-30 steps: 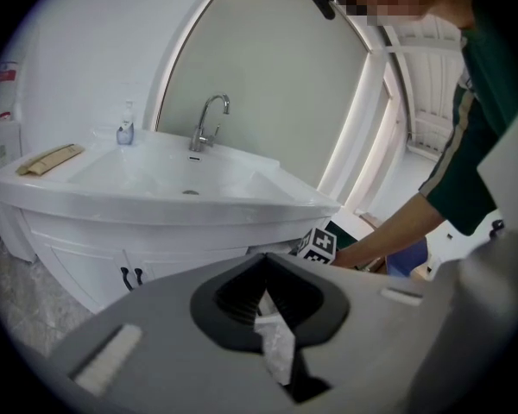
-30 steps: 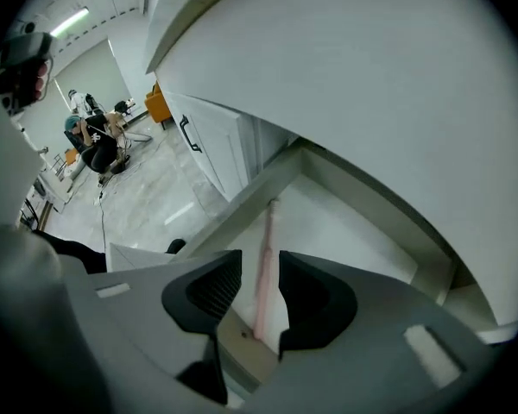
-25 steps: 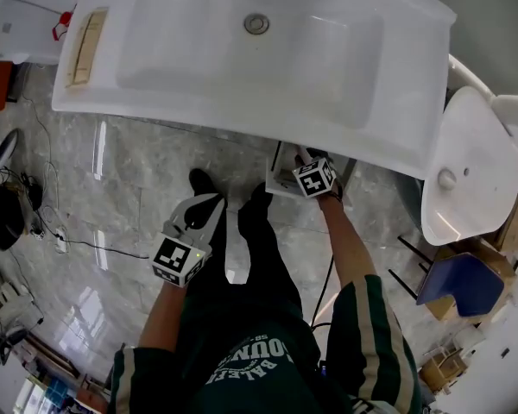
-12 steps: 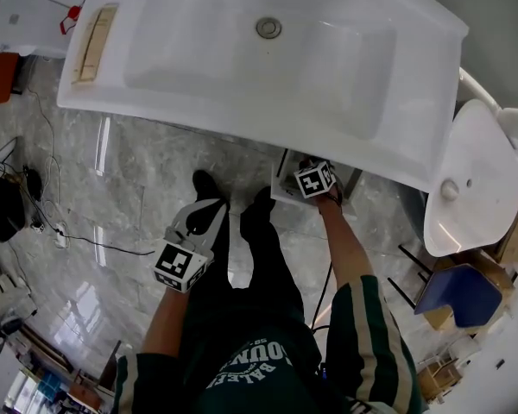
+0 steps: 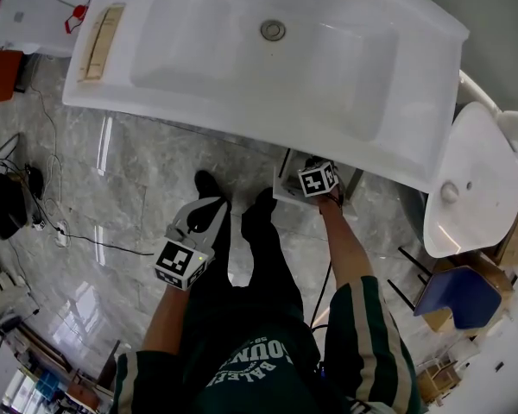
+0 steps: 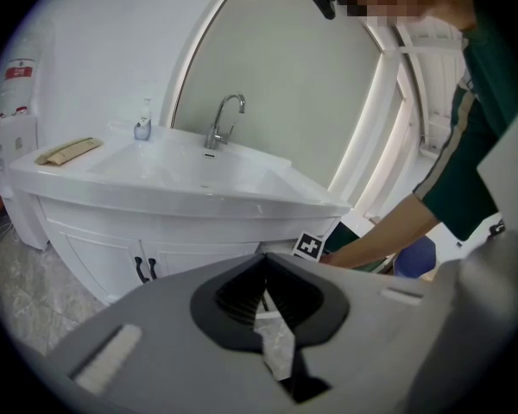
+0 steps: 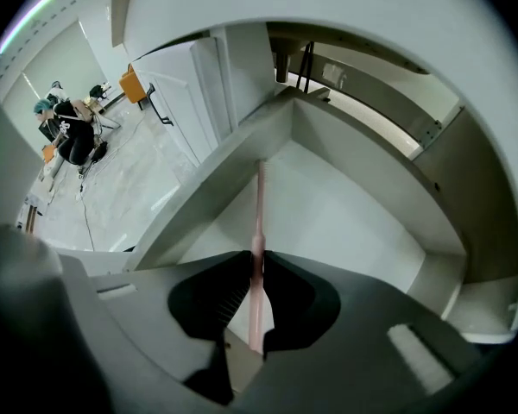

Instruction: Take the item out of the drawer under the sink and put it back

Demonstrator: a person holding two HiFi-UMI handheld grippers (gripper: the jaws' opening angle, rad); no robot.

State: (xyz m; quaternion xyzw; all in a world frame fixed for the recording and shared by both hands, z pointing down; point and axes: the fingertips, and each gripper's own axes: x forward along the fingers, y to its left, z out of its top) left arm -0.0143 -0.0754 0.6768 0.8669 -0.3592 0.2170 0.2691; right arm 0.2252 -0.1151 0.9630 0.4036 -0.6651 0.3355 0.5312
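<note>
Under the white sink (image 5: 268, 50) a white drawer (image 5: 285, 188) stands pulled out. My right gripper (image 5: 315, 175) points steeply down into it, below the sink's front edge. In the right gripper view its jaws (image 7: 257, 261) have just been closing, and they pinch a thin pink stick (image 7: 259, 205) that runs from between the pads down toward the drawer's floor (image 7: 328, 222). My left gripper (image 5: 194, 231) hangs over the marble floor beside the person's legs. Its tips (image 6: 262, 276) meet with nothing between them.
A white toilet (image 5: 466, 179) stands to the right of the sink, with a blue seat (image 5: 457, 287) nearer. Cables (image 5: 34, 205) trail over the floor at left. A wooden strip (image 5: 97, 31) lies on the sink's left end. The cabinet doors (image 6: 142, 266) are closed below the faucet (image 6: 220, 119).
The head view has shifted slightly. Both grippers stay where they were, the right one at the open drawer.
</note>
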